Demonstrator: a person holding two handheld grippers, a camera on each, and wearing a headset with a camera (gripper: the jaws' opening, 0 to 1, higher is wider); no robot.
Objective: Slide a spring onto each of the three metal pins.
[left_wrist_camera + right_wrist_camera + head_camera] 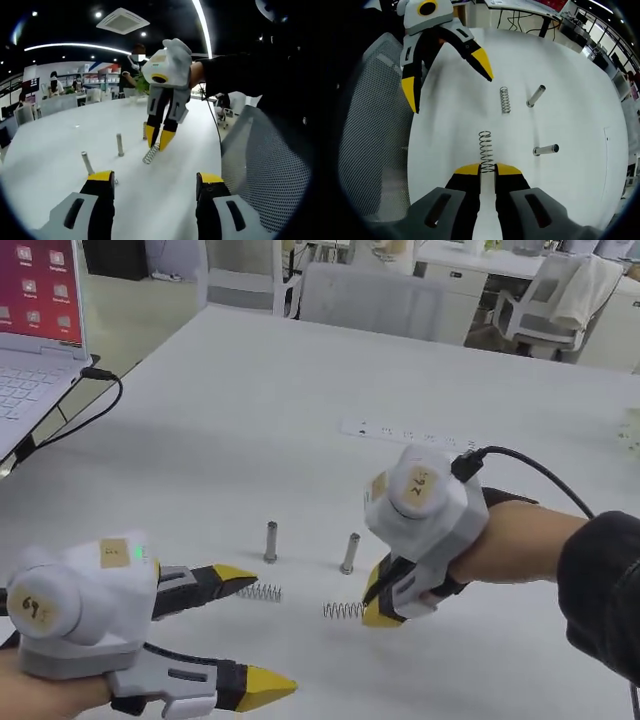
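Note:
Two metal pins stand upright on the white table. My right gripper is low over the table, shut on the end of a spring; the right gripper view has the spring running out from between the jaws. A second spring lies loose by the left gripper, which is open with nothing in it. The left gripper view looks past its open jaws at pins and the right gripper.
An open laptop with a black cable sits at the table's far left. A white power strip lies beyond the pins. A mesh chair stands beside the table, with more desks and chairs behind.

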